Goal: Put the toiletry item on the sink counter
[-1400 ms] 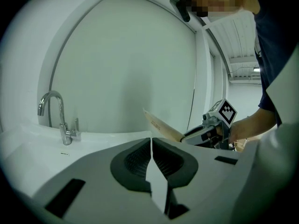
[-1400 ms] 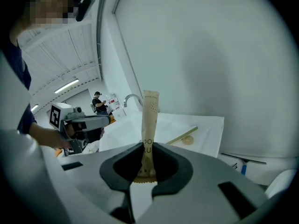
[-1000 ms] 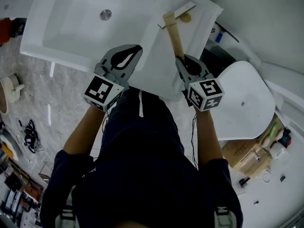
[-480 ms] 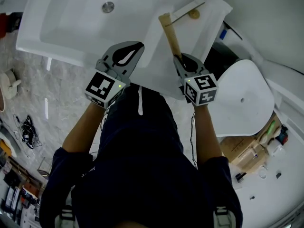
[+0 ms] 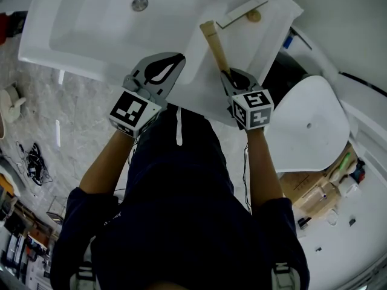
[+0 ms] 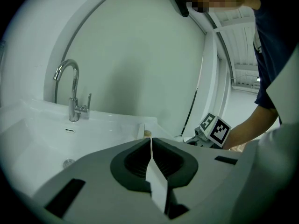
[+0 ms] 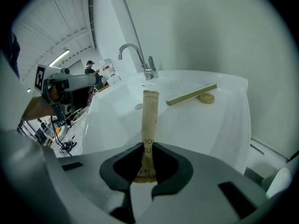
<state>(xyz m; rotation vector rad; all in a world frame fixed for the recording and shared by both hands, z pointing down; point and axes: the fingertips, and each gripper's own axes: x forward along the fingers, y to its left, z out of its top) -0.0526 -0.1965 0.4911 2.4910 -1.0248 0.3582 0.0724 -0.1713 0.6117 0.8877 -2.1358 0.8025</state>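
White sink table (image 5: 199, 71): basin (image 5: 84, 29) w/ drain (image 5: 139, 3) at its bottom. R gripper (image 7: 148, 153) jaws pinched on end of tan paper packet (image 7: 149, 111), held over the table right of basin, near flat strip (image 7: 191, 95) & round piece (image 7: 206, 98). L gripper (image 6: 150, 146) jaws closed together, holding nothing.

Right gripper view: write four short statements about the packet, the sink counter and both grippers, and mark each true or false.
1. The right gripper is shut on the tan packet. True.
2. The left gripper grips a packet too. False: its jaws are together on nothing.
3. A long narrow box lies on the sink counter. True.
4. The small round item lies on top of the box. False: it lies on the counter, beside the box.
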